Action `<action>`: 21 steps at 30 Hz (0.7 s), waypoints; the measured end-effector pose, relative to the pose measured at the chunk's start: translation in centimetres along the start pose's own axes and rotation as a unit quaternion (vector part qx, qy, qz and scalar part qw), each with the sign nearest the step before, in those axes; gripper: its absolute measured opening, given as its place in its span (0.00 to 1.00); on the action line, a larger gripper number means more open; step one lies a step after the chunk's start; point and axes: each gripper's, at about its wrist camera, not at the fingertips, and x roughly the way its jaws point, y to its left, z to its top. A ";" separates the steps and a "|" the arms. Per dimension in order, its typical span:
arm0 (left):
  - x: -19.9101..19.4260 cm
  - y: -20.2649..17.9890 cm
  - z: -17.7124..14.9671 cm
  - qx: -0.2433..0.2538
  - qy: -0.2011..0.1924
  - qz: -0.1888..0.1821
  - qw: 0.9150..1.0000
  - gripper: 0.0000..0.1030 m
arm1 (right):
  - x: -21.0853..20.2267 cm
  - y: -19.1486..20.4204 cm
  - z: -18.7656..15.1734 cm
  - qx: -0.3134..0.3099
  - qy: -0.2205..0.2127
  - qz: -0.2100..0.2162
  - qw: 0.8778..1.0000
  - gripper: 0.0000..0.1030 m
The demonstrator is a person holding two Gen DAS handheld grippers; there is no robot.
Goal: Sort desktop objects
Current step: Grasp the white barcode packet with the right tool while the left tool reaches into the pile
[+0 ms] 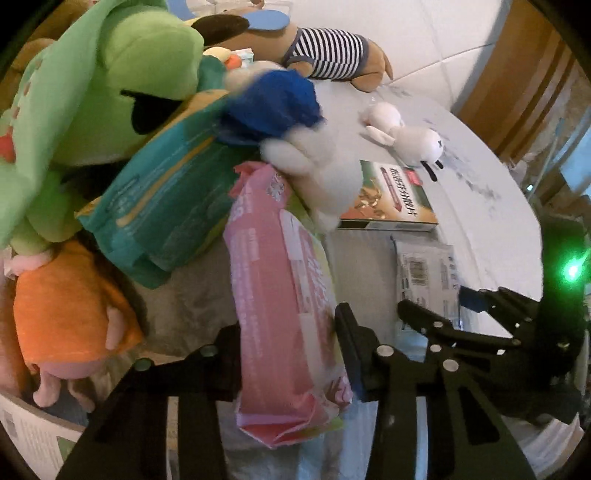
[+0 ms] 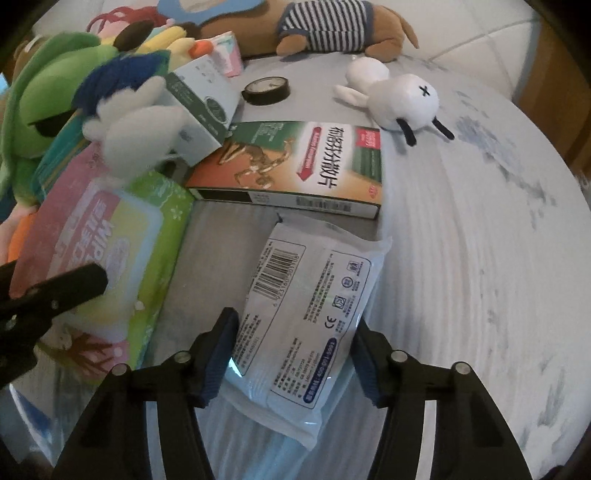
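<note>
My left gripper (image 1: 288,354) is shut on a pink wet-wipes pack (image 1: 284,306), held edge-up; the pack also shows at the left of the right wrist view (image 2: 96,243). My right gripper (image 2: 291,358) has its fingers on both sides of a white sealed pack with a barcode (image 2: 306,306), which lies flat on the table; the same pack shows in the left wrist view (image 1: 428,277). I cannot tell whether the jaws press it. A green and orange medicine box (image 2: 295,162) lies just beyond.
Plush toys crowd the left: a green one (image 1: 122,85), an orange-shirted one (image 1: 62,306), a blue and white one (image 2: 125,96). A teal pack (image 1: 162,210), a white rabbit (image 2: 402,96), a striped dog (image 2: 325,26), black tape (image 2: 266,90) and a small box (image 2: 203,103) lie around.
</note>
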 end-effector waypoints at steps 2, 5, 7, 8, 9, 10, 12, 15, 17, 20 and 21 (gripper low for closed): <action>0.2 0.1 0.0 -0.001 -0.004 0.003 1.000 0.41 | 0.1 0.8 -0.1 -0.013 -0.002 -0.007 1.000 0.71; 0.4 -0.2 0.0 0.002 -0.004 0.004 1.000 0.44 | 0.3 1.8 -0.7 -0.041 -0.007 -0.031 0.999 0.73; 0.6 -0.4 0.1 0.006 -0.002 0.003 1.000 0.41 | 0.1 2.0 -1.2 -0.050 -0.012 -0.042 0.998 0.65; 0.3 -0.5 0.0 0.004 -0.001 -0.001 1.000 0.37 | -0.2 1.9 -1.4 -0.049 -0.012 -0.038 0.998 0.63; -0.3 -0.5 -0.2 0.003 -0.003 -0.003 1.000 0.35 | -0.4 1.5 -1.6 -0.043 -0.010 -0.032 0.998 0.59; -0.9 -0.5 -0.4 0.002 -0.005 -0.005 1.000 0.34 | -0.7 1.2 -1.8 -0.040 -0.008 -0.028 0.999 0.57; -2.4 -0.7 -0.7 0.005 -0.014 -0.005 1.000 0.33 | -2.0 0.7 -2.4 -0.034 -0.012 -0.024 0.999 0.57; -4.5 -1.2 -0.5 0.010 -0.028 -0.005 1.000 0.32 | -3.8 0.5 -2.6 -0.028 -0.025 -0.011 0.999 0.57; -6.0 -1.3 -0.4 0.013 -0.038 -0.002 0.999 0.32 | -5.8 0.6 -2.7 -0.027 -0.037 -0.001 0.999 0.57; -8.3 -1.1 -0.2 0.010 -0.052 0.001 0.999 0.32 | -7.2 1.6 -1.5 -0.032 -0.057 0.003 0.998 0.57; -9.0 -1.0 -0.1 0.009 -0.058 0.004 0.998 0.32 | -8.0 1.9 -1.4 -0.034 -0.067 0.005 0.997 0.57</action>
